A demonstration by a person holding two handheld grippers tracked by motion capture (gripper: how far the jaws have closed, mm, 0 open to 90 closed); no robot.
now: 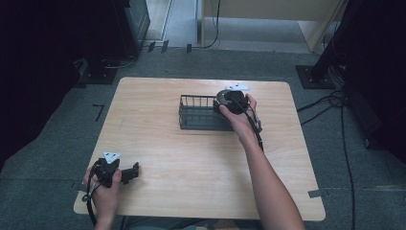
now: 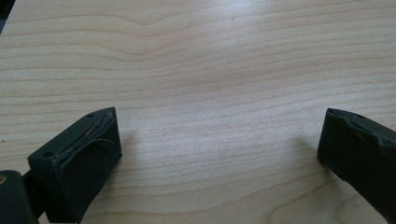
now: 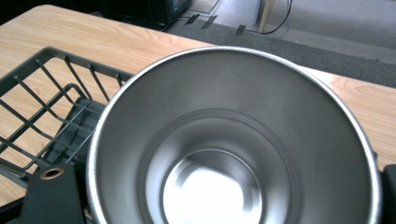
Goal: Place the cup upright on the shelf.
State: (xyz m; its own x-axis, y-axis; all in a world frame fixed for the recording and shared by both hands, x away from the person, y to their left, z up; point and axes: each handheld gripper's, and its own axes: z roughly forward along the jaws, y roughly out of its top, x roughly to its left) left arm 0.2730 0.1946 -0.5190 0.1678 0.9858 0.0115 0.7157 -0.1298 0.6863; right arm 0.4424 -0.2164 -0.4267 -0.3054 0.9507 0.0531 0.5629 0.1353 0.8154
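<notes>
A wooden table [image 1: 191, 158] is holding a dark wire basket [image 1: 201, 114] toward its far side. At the basket's right end, the right gripper [image 1: 233, 102] is clamping a steel cup [image 3: 233, 140]; lowering it straight should clear the wires. Well short of the basket, the left gripper [image 2: 219, 144] is resting with jaws spread, empty.

I see a desk [image 1: 191, 158] of pale wood, its smooth, faintly sheeny surface showing wavy grain. The cup [image 3: 233, 149] looks like brushed steel, satin inside with a bright, glossy bottom. The basket [image 1: 198, 115] is dark matt wire. My left gripper [image 2: 219, 154] has matt black, plastic-looking pads with rough, frayed edges. The floor [image 1: 57, 143] is grey carpet.
</notes>
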